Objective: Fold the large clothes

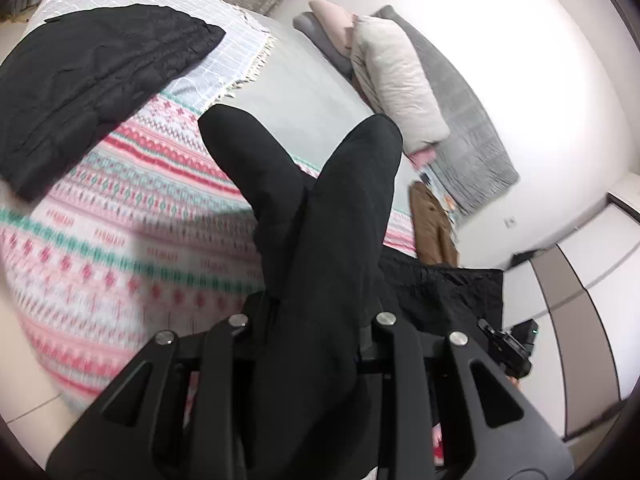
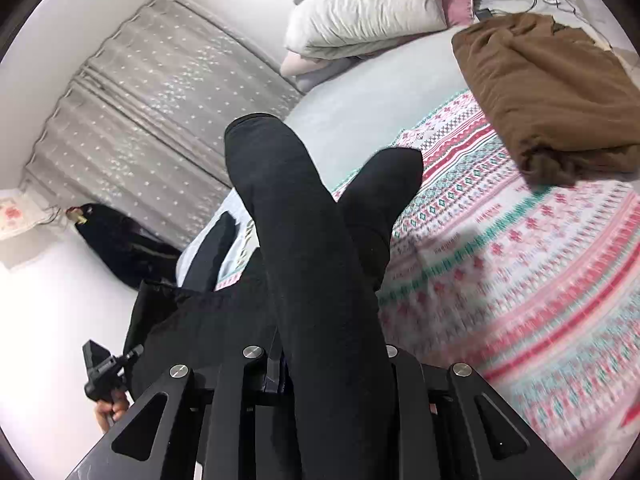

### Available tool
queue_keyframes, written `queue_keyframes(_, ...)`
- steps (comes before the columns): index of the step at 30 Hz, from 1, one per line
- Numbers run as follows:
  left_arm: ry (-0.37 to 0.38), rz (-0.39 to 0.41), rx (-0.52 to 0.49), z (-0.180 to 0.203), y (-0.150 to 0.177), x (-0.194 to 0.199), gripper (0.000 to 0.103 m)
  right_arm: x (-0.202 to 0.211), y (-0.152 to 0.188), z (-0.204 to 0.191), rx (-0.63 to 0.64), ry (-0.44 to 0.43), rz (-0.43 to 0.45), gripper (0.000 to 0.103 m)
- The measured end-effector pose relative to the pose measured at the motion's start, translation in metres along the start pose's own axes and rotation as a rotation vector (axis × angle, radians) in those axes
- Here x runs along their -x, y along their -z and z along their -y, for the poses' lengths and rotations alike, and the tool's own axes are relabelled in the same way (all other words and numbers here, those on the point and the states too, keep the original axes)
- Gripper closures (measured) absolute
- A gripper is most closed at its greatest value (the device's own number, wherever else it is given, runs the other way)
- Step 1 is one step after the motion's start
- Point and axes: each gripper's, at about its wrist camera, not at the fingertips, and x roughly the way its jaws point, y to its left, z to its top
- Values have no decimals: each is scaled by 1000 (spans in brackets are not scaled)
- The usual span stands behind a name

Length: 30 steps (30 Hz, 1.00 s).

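Left hand-held gripper (image 1: 304, 152) had its two black fabric-covered fingers (image 1: 248, 168) crossed over each other near the base w/ tips splayed apart, so whether they pinched anything couldn't be told from its own view. Same for right hand-held gripper (image 2: 324, 148): black covered fingers (image 2: 280, 200) crossed, nothing clearly seen between the tips. Black quilted padded garment (image 1: 444, 292), the large clothing piece, hung off to the right of the left gripper in left wrist view, & showed at lower left of right wrist view, bunched just behind the fingers; its contact w/ the pads was hidden. Below was a bed w/ pink, white & teal patterned blanket (image 2: 520, 260), blurred. A second black quilted garment (image 1: 92, 80) lay flat at the bed's far corner on a grey-white checked throw (image 1: 240, 48). Brown folded garment (image 2: 548, 92) sat on the blanket near the head end. White pillow (image 2: 368, 12) rested on pink & grey folded bedding by the wall. Grey dotted curtain (image 2: 160, 100) hung behind. A black bag (image 2: 120, 244) sat on the floor by the curtain
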Motion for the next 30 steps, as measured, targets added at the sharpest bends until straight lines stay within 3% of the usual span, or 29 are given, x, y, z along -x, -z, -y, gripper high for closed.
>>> queue_keyframes(3, 19, -31, -15, -7, 22, 24, 74, 34, 29, 12, -10, -19, -11, 81)
queue_keyframes(7, 30, -95, 1, -40, 73, 31, 72, 46, 78, 38, -46, -23, -57, 80)
queue_keyframes(9, 12, -124, 16, -58, 92, 20, 71, 46, 100, 54, -61, -4, -91, 79)
queue_keyframes(13, -97, -164, 75, -118, 134, -11, 63, 25, 146, 100, -109, 95, -162, 72)
queue_keyframes(17, -4, -137, 158, -147, 148, -13, 61, 16, 170, 147, -238, 24, -149, 60)
queue_keyframes(20, -90, -130, 79, -132, 144, -9, 51, 17, 169, 144, -200, 69, -153, 52)
queue_keyframes(21, -130, -124, 47, -126, 141, -7, 43, 17, 166, 136, -163, 109, -157, 49)
queue_keyframes(24, -294, -53, -93, -99, 135, 8, 26, 23, 156, 118, -78, 222, -168, 37)
queue_keyframes(28, -347, -15, -260, -75, 130, 13, 25, 33, 141, 98, 23, 295, -126, 33)
queue_keyframes(30, -355, -24, -281, -76, 127, 8, 25, 35, 132, 93, 48, 305, -100, 32)
